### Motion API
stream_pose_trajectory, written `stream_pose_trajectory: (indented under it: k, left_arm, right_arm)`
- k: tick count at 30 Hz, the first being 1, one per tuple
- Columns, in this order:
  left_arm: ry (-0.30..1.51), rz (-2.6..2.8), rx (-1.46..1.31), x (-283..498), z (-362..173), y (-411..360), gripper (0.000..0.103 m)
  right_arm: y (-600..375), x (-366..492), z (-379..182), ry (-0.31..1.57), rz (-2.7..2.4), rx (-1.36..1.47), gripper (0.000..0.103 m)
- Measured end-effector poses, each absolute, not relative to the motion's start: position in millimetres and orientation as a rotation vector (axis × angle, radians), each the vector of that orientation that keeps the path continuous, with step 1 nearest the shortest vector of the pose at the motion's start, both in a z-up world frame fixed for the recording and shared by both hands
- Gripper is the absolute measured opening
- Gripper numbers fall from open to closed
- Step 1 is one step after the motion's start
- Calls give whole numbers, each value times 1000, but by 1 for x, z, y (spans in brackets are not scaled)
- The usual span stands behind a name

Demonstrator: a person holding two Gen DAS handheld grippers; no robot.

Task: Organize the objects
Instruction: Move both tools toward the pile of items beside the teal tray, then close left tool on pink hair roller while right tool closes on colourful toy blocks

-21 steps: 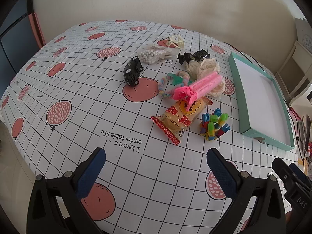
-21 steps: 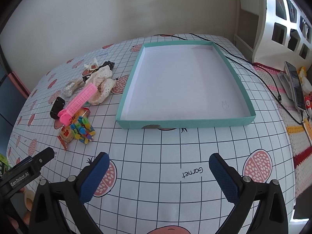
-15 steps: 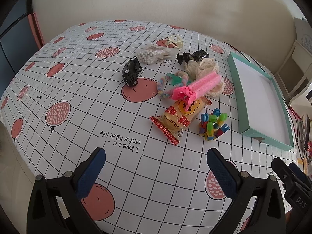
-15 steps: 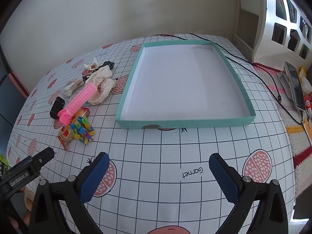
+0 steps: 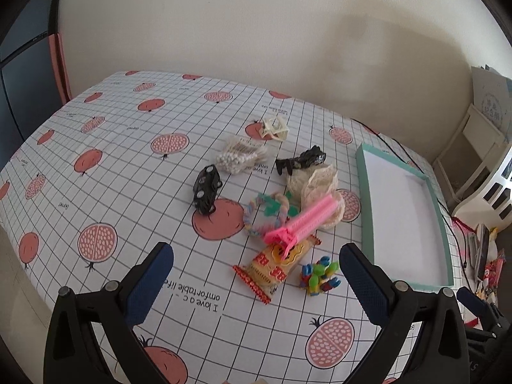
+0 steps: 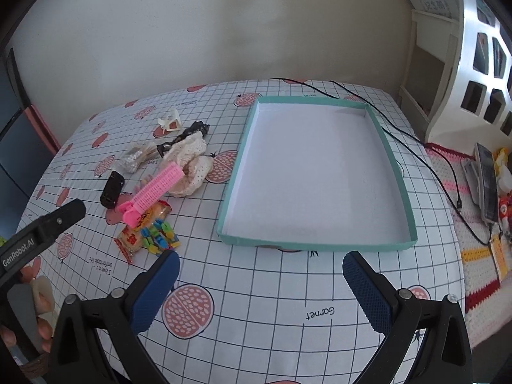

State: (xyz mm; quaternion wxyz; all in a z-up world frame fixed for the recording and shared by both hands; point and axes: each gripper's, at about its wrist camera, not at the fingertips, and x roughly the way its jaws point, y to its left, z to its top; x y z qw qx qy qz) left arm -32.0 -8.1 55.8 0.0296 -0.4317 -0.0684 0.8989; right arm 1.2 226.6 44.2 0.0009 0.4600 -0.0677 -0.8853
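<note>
Left gripper (image 5: pixel 256 275) spread wide, grasping nothing, hovering over the tablecloth (image 5: pixel 128 147). Just ahead of its fingertips: a snack packet (image 5: pixel 272 268), orange with red crimped ends, letters not readable. Pink comb-like clip (image 5: pixel 300 224) lies across the packet's far end. Beside the packet, toward the right finger, a cluster of small colourful clips (image 5: pixel 318 276). Further ahead: a pastel rope ring (image 5: pixel 265 214), a cream lace piece (image 5: pixel 315 180), a black toy car (image 5: pixel 207 187), a bag of cotton swabs (image 5: pixel 238 158), a black hair clip (image 5: pixel 300 161), and a cream claw clip (image 5: pixel 273 128) farthest out.

Cloth print between the fingers reads "I love a c... omfortable life" (upside down from here).

Right gripper (image 6: pixel 260 284) also released, nothing between its pads. Directly ahead sits the teal tray (image 6: pixel 315 244), its white floor bare. "Garnet" is printed on the cloth near the right finger. The other tool's black handle, at far left, is marked "GenRobot.AI".
</note>
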Motion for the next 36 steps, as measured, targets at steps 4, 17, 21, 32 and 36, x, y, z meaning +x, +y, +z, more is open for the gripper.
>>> stream_pose_trajectory:
  k: [4, 17, 21, 32, 36]
  left_arm:
    - [-190, 2788, -1276, -46, 72, -10, 103]
    - [-127, 2682, -1392, -91, 65, -7, 103]
    - [-153, 2623, -1454, -97, 55, -11, 103]
    - [-87, 2639, -1483, -99, 42, -18, 103]
    - [-16, 2645, -1452, -98, 39, -15, 103]
  right_arm:
    - [205, -14, 51, -118, -2735, 1441, 103]
    - [146, -50, 32, 166, -2565, 1485, 103]
    - [141, -53, 26, 212, -2526, 1471, 102]
    - [140, -57, 11, 183, -2434, 1355, 101]
    - [136, -53, 6, 202, -2406, 1278, 101]
